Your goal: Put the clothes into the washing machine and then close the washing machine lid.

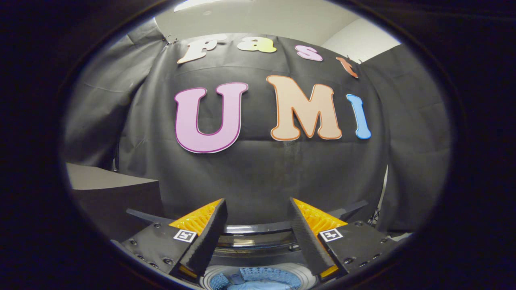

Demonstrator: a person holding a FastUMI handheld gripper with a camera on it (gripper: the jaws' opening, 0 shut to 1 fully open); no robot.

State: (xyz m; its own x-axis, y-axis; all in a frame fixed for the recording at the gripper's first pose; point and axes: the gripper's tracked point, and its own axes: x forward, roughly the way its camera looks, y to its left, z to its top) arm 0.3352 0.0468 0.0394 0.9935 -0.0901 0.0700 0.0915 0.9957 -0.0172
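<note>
My gripper [256, 203] is open, its two black-and-orange fingers [205, 229] spread wide with nothing between them. Below and between the fingers lies the washing machine's round opening [258, 278], with a white rim and a blue perforated drum inside. A pale blue piece of cloth [258, 285] lies in the drum. The machine's dark raised lid [258, 229] stands just beyond the fingertips, its glossy curved edge running across behind them. The gripper hangs above the opening and points toward the black cloth wall.
A grey-topped dark box or cabinet [109, 189] stands to the left of the machine. Black cloth wall [258, 177] hangs close behind the lid and wraps both sides.
</note>
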